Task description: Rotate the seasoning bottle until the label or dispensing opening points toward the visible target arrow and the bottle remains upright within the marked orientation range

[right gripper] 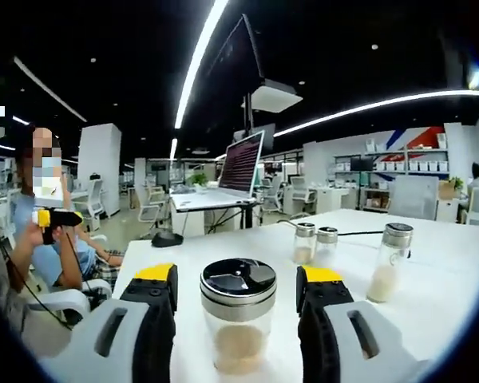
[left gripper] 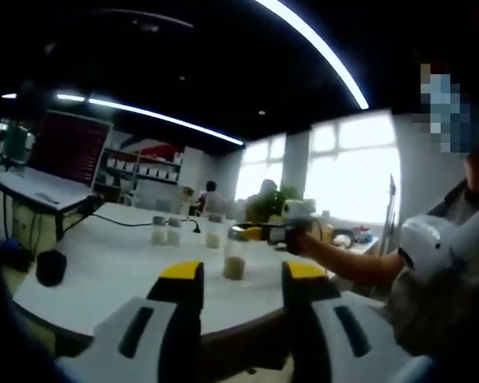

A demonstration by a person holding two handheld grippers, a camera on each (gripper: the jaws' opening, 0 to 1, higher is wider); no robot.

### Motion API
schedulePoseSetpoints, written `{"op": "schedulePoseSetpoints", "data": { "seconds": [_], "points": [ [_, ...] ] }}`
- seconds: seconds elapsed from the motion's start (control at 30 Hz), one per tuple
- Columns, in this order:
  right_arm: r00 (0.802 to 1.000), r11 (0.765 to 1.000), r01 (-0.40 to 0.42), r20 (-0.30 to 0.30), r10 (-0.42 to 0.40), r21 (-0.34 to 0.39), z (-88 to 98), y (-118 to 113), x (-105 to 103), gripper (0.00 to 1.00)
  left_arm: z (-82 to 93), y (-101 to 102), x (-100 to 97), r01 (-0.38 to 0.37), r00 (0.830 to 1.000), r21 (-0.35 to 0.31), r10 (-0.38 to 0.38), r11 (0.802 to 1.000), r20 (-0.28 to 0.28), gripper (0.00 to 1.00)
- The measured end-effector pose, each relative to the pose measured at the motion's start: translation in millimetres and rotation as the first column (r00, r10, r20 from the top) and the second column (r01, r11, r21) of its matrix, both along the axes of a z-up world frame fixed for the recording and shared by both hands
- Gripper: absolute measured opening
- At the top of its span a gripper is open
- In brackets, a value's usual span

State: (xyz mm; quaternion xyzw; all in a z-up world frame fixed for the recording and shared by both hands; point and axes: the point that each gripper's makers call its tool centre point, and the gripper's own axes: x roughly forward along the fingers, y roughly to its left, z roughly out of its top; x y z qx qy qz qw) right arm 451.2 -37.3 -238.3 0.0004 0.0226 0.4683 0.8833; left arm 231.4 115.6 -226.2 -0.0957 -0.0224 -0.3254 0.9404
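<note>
Right gripper view: right gripper (right gripper: 236,307) at 6 o'clock, jaws spread, yellow-tipped, one on either side of the seasoning bottle (right gripper: 238,317). Bottle stands upright on the white table (right gripper: 431,263), between the jaws; whether the pads touch the glass cannot be told. Clear glass body, pale granules in the lower part, metal cap with dark segmented dispensing top. At 3 o'clock a taller shaker (right gripper: 388,261) with metal cap, holding whitish powder, upright, well apart from the jaws. Toward 1 o'clock two small shakers (right gripper: 314,243) just beside each other, a black cable (right gripper: 359,233) running behind them. At 12 o'clock an open laptop (right gripper: 230,175) on a raised stand, a black mouse-like object (right gripper: 167,238) near its base. At 9 o'clock a seated person (right gripper: 52,239) with the left gripper (right gripper: 54,218) held up.

Left gripper view: own jaws (left gripper: 241,275) at 6 o'clock, spread, holding nothing, short of the table edge (left gripper: 104,279). Same bottle (left gripper: 235,257) just above the gap between them, upright, the other gripper (left gripper: 259,233) reaching in from 3 o'clock at its cap level. Three more shakers (left gripper: 184,232) stand behind toward 11 o'clock. Dark object (left gripper: 51,267) at 9 o'clock by the table edge. Bright windows (left gripper: 351,175) at 2 o'clock.
</note>
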Motion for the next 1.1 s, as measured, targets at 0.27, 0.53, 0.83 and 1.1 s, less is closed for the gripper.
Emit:
{"op": "schedulePoseSetpoints", "data": {
  "seconds": [0.27, 0.53, 0.83, 1.1],
  "points": [
    [0.997, 0.991, 0.073, -0.048, -0.068, 0.113, 7.4, -9, 2, 0.64, 3.0, 10, -3.2, -0.032, 0.999, 0.002, 0.032, 0.999, 0.02, 0.41],
    [0.995, 0.98, 0.095, -0.06, -0.086, 0.176, 13.1, 1, -1, 0.6, 2.8, 15, -1.8, -0.047, 0.999, -0.015, 0.048, 0.999, 0.021, 0.41],
    [0.993, 0.991, 0.121, -0.014, -0.12, 0.052, -3.3, 12, 9, 0.57, 3.4, 22, -1.4, -0.057, 0.998, -0.025, 0.057, 0.998, 0.019, 0.42],
    [0.998, 0.997, 0.064, -0.019, -0.063, 0.038, -3.9, 19, 0, 0.43, 1.9, 19, -1.3, -0.057, 0.998, -0.004, 0.057, 0.998, 0.018, 0.42]
  ]
}}
